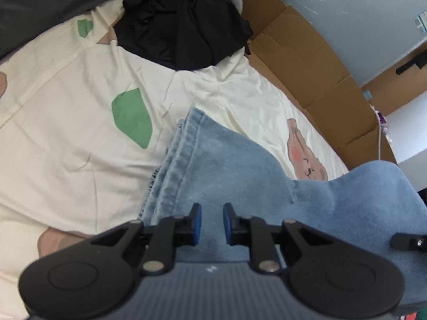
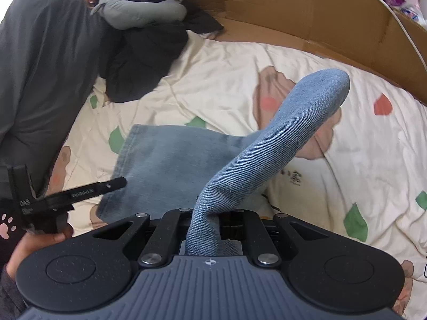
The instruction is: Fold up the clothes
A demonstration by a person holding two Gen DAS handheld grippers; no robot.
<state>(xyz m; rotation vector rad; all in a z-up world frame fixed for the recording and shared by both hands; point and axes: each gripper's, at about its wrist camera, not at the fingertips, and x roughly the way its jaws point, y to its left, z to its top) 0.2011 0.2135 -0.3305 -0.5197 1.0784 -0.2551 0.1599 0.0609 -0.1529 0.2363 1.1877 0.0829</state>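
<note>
Left wrist view first: we see our left gripper [image 1: 212, 224] with its blue pads parted by a narrow gap and nothing between them, poised just above the light-blue jeans [image 1: 213, 165]. The jeans lie folded on the cream bedsheet [image 1: 66, 138], hem toward a heap of black clothing [image 1: 181, 26]. From the right wrist view, our right gripper [image 2: 210, 226] is pinched tight on a fold of the jeans [image 2: 267, 144], which rises off the bed in a raised loop. Cardboard [image 2: 307, 21] lines the far edge of the bed.
</note>
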